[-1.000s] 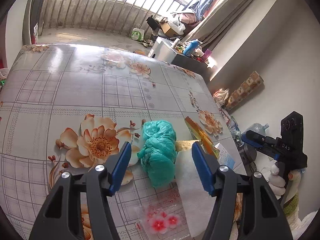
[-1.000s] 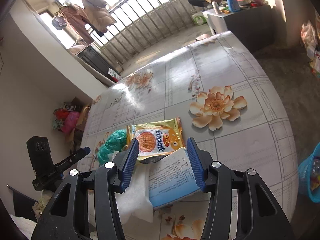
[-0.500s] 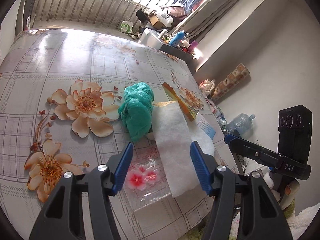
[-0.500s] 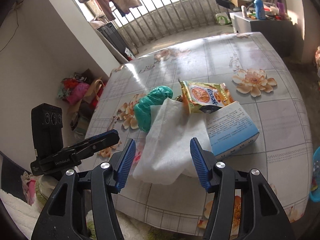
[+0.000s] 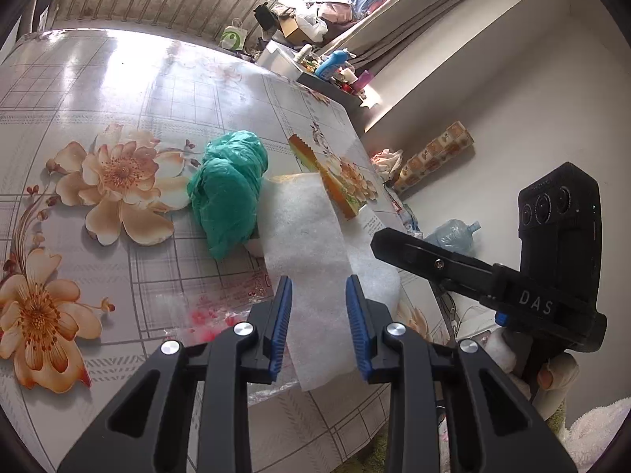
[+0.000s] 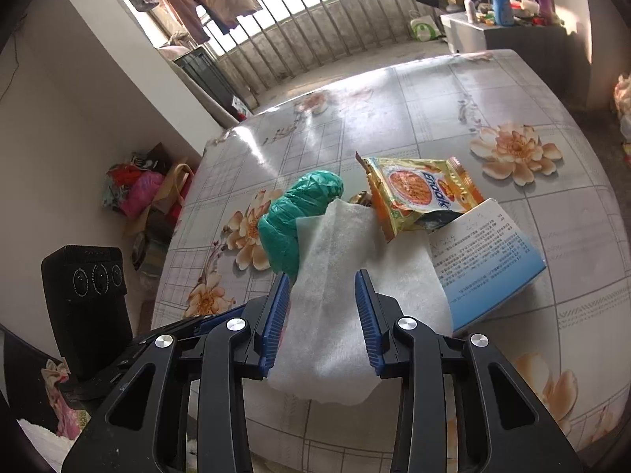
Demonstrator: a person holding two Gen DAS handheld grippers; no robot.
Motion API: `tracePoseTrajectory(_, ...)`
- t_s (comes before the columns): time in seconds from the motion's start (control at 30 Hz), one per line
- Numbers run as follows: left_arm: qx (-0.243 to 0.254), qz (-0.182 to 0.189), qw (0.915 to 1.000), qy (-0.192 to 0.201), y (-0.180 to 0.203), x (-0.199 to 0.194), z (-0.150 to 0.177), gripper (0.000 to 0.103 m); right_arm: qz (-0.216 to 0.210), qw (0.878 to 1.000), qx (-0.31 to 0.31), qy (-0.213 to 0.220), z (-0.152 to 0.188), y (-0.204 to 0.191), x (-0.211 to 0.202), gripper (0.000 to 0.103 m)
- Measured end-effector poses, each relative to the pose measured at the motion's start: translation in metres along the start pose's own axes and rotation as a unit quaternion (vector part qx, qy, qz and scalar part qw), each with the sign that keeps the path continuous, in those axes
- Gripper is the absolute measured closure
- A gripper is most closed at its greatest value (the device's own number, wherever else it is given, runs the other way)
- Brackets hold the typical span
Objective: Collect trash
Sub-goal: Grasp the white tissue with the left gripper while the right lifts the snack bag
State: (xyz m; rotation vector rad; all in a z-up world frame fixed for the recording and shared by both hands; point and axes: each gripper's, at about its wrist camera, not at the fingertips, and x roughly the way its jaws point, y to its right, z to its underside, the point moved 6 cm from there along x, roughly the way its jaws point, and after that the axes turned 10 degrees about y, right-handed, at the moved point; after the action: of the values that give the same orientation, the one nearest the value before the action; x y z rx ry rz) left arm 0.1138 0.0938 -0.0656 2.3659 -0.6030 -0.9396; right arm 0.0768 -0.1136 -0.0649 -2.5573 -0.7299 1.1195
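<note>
Both grippers have backed off toward the near edge of the table (image 5: 98,90) and narrowed up compared to half a second ago, when they were spread a lot wider. The left gripper (image 5: 318,325) now has its blue pads partway closed with the white foam sheet (image 5: 307,244) sitting in the gap, but I can't see the pads actually touching it. Same story for the right gripper (image 6: 322,317), jaws at a medium gap straddling the same sheet from the other side, nothing pinched yet.

The trash is all bunched together near the front edge: the foam sheet draped over the pile and hanging a bit past the table edge, a crumpled green plastic bag (image 5: 228,193) right next to it, a yellow snack wrapper (image 6: 418,193) behind, a blue and white box (image 6: 489,260) partly under the sheet, and a clear flowery wrapper (image 5: 209,311) flat on the tablecloth by the left pads.

Looks like the very first pickup, with the foam sheet as the target. Next move probably needs one gripper to close all the way on the sheet's loose edge, since it's thin and floppy and will slip out otherwise
</note>
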Motion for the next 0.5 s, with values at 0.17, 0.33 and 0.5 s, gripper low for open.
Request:
tracePoseTrajectory(0.17,0.011,-0.004,0.9998,-0.014,0.009,0.018,-0.012,0.062,0.035,0.999,-0.007,0.026,-0.015,0.021,-0.014,0.068)
tracePoseTrajectory(0.33,0.034,-0.041,0.9982,-0.027,0.012,0.042,-0.014,0.061,0.058,0.996,-0.067,0.023,-0.021,0.018,-0.006,0.065)
tracePoseTrajectory(0.5,0.051,-0.059,0.9965,-0.030,0.016,0.054,-0.012,0.061,0.065,0.989,-0.132,0.009,-0.021,0.015,0.010,0.061)
